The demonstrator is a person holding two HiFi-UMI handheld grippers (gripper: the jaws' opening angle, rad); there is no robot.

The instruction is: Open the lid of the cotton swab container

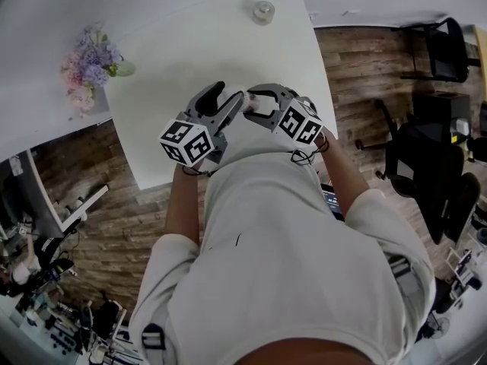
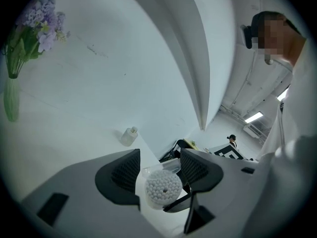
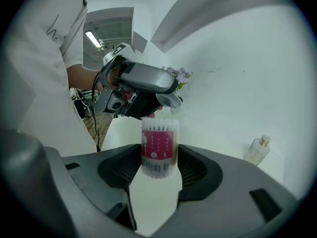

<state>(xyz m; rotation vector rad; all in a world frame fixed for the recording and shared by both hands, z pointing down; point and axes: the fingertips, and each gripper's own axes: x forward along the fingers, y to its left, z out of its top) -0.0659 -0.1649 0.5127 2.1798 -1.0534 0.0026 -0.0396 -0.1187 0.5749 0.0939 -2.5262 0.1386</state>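
The right gripper (image 3: 158, 158) is clamped on the body of the cotton swab container (image 3: 158, 145), holding it in the air over the near edge of the white table (image 1: 198, 44) with its open end turned toward the left gripper (image 2: 159, 168). That one pinches the clear lid (image 2: 167, 166) by its sides, just beside the bared swab tips (image 2: 162, 187). The lid looks already off; bracing the body with one claw lets the other lift the cap cleanly
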